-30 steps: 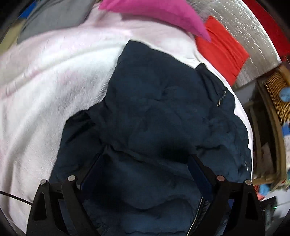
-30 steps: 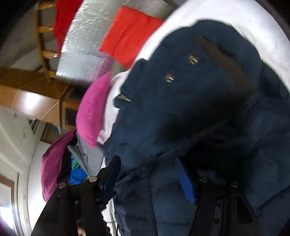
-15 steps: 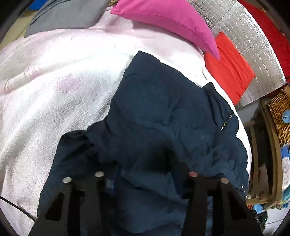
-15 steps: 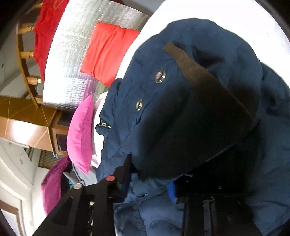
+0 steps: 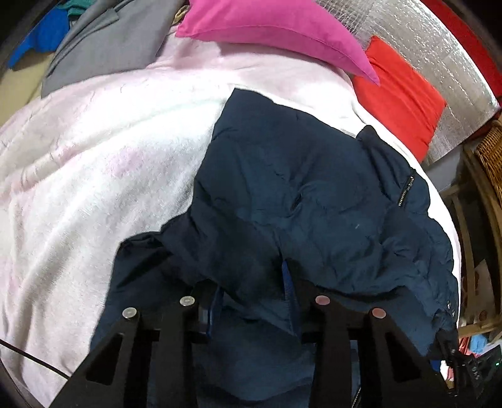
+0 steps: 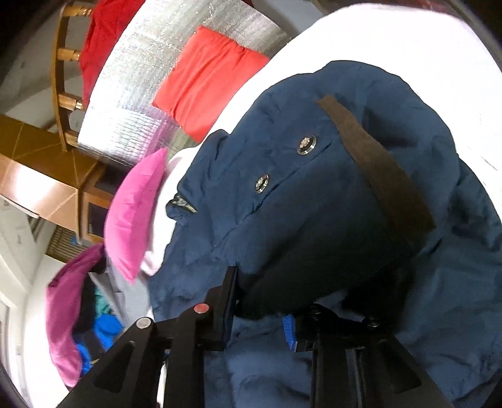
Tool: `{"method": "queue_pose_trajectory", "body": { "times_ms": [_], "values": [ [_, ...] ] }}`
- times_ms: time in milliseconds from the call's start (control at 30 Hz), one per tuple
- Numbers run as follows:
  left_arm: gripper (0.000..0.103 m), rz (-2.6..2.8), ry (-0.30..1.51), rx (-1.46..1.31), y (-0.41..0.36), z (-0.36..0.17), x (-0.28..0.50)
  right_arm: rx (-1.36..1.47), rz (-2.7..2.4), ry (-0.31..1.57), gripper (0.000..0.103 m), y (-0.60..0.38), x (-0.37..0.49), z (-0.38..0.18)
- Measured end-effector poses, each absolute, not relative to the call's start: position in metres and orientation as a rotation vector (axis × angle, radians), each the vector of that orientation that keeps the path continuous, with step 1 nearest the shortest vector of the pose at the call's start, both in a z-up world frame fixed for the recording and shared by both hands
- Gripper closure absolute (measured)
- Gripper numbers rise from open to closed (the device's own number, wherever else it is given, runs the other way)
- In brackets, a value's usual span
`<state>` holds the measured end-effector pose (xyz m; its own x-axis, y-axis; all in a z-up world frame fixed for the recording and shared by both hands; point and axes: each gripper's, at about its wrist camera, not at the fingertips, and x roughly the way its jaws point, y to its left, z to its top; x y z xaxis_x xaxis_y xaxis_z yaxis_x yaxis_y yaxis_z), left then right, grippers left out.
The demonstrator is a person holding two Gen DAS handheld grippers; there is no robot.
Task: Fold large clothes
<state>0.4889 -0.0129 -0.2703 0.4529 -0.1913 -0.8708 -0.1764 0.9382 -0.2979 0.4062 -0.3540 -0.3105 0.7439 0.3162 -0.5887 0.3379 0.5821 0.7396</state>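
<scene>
— Two grippers, both buried in one navy jacket [image 5: 313, 194]. What have they actually got?

— Nearest first: the left gripper [image 5: 251, 301] has its fingers drawn in around a bunched ridge of the jacket's fabric, which bulges up between them; I'd call that clamped on cloth. The right gripper [image 6: 260, 314] likewise has a thick fold wedged between its fingers, its blue pad [image 6: 288, 328] just peeping out beneath the overhang.

— And the jacket itself?

— Spread over a pale pink blanket [image 5: 94, 163] on the bed, rumpled. From the right wrist you see two snap buttons [image 6: 307, 145] and a brown strap [image 6: 376, 166] on the raised flap; a zip [image 5: 406, 188] shows near the far edge in the left view.

— So which step is this?

— I judge it a fold in the making: near portion gripped at two points, ready to be carried over the rest.

— What does the next move want?

— Both hands lifting together and travelling toward the far edge, keeping the padded cloth taut so it lands flat rather than slumping. Beyond lie a magenta pillow [image 5: 276, 28], a grey garment [image 5: 106, 40], a red cushion [image 5: 404, 94] and silver quilted panel [image 5: 423, 40], so the fold should stop short of them
</scene>
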Motion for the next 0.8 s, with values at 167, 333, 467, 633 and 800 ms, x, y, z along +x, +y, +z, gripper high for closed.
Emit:
{"method": "queue_pose_trajectory", "body": {
  "times_ms": [167,333,467,633,800],
  "values": [
    [0.052,0.029,1.06,-0.285,-0.012,-0.252,0.484,0.952,0.018,0.779,0.073,-0.374,0.376,-0.299],
    [0.044,0.139,0.941,-0.141,-0.007,-0.227,0.471,0.845,-0.085,0.704,0.032,-0.396,0.334,-0.273],
    [0.034,0.187,0.923,-0.11,0.004,-0.223,0.472,0.756,-0.23,0.674,0.032,-0.418,0.328,-0.256],
    [0.034,0.23,1.053,-0.13,0.011,-0.256,0.491,0.726,-0.268,0.798,0.032,-0.43,0.364,-0.283],
    [0.034,0.219,1.081,-0.11,0.007,-0.266,0.494,0.652,-0.294,0.841,0.05,-0.421,0.384,-0.3]
  ]
}}
